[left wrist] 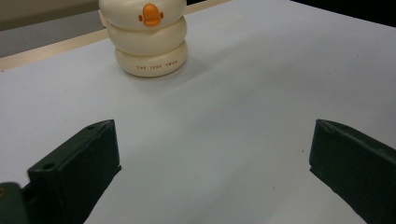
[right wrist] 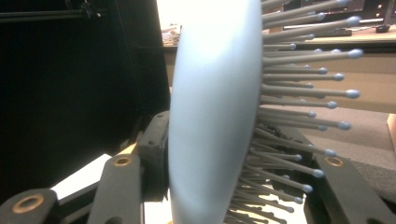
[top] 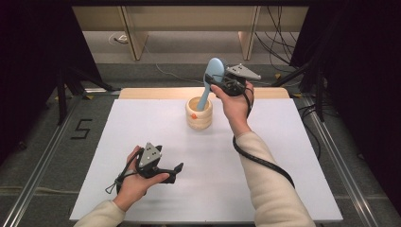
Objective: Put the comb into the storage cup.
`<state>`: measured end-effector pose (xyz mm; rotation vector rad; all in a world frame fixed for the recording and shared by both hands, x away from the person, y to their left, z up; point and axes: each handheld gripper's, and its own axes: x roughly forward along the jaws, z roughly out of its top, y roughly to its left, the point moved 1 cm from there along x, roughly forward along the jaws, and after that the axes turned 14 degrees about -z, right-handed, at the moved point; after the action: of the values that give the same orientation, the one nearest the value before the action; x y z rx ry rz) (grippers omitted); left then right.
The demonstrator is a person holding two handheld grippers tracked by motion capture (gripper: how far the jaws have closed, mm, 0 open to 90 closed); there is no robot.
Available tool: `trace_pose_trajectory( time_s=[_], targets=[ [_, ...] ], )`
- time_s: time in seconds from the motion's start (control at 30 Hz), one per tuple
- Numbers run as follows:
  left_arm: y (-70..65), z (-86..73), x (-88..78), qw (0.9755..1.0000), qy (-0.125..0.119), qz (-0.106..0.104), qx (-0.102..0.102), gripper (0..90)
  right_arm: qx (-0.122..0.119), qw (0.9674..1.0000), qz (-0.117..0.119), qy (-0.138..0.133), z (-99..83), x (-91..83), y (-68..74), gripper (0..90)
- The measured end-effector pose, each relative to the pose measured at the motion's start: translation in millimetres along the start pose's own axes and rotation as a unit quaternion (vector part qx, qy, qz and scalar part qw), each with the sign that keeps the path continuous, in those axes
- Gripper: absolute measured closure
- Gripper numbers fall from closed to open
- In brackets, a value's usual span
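Currently the right gripper [top: 218, 81] is clamped on the blue hairbrush [top: 211, 81] at the neck below the head; its handle runs down and left from the gripper into the cream holder [top: 199, 113], brush tilted. Bristles [right wrist: 299, 98] point to one side of the gripper. Left gripper [top: 178, 167] sits low over the white tabletop [top: 283, 156], jaws wide, nothing between them; holder well ahead of it.
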<state>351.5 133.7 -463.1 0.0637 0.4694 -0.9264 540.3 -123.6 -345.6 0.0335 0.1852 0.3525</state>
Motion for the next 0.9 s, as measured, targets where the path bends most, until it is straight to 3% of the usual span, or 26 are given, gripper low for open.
trace_pose_trajectory(
  time_s=[0.9],
  targets=[
    [-0.5,-0.1,0.5,1.0000,0.000,-0.003,-0.003,1.4,-0.001,0.9999,-0.007,0.008,-6.8,8.0,2.1,49.5]
  ],
)
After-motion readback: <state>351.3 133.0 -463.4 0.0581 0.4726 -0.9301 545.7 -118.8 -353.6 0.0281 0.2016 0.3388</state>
